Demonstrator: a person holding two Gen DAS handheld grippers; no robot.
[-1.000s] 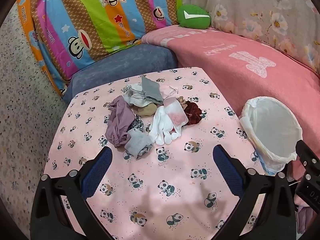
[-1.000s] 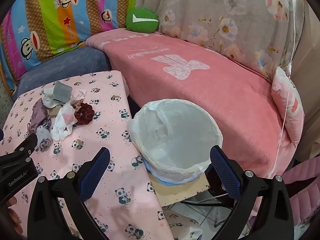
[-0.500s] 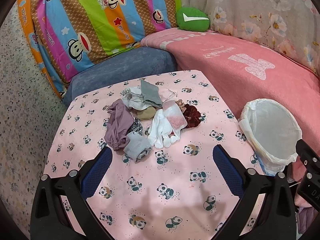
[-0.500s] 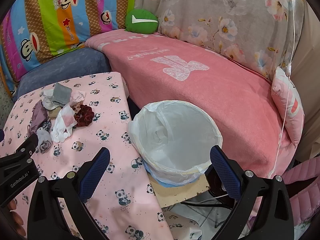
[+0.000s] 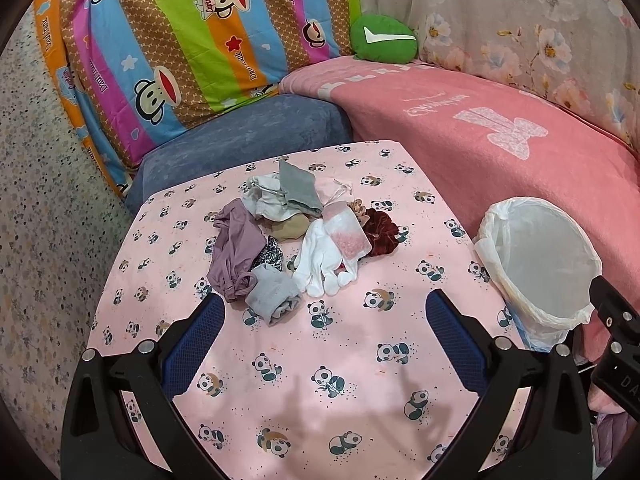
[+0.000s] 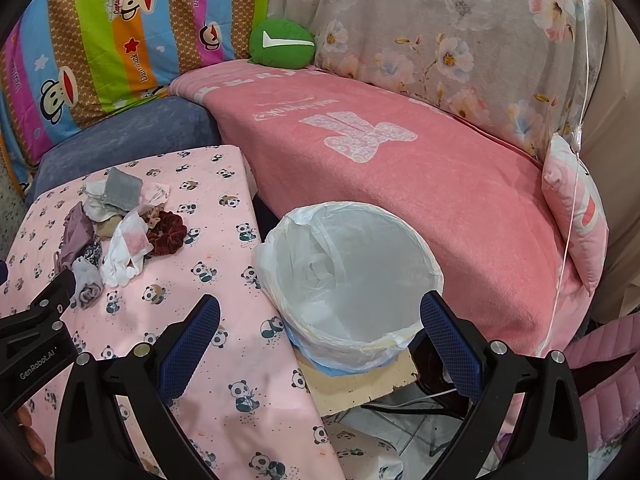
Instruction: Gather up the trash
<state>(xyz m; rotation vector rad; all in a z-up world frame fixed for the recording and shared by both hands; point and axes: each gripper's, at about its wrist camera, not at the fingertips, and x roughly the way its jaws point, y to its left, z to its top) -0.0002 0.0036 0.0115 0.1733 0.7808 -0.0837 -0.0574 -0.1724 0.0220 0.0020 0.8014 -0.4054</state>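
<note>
While the left gripper [image 5: 324,320] hangs over the table [image 5: 360,360] near the cloth pile [image 5: 296,236], fingers apart, nothing is held. Right gripper [image 6: 320,320], fingers apart, faces the lined bin [image 6: 348,280] beside the table.

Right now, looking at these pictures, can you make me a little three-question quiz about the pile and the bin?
1. True or false: the left gripper is shut on a sock.
2. What lies right of the white fabric glove: A) a dark red velvet scrunchie, B) a banana, C) a cup?
3. Fill in: the round bin lined with a white plastic bag stands beside the panda-print pink tablecloth and has ____ inside.

Key: 1 false; 2 A; 3 nothing.
</note>
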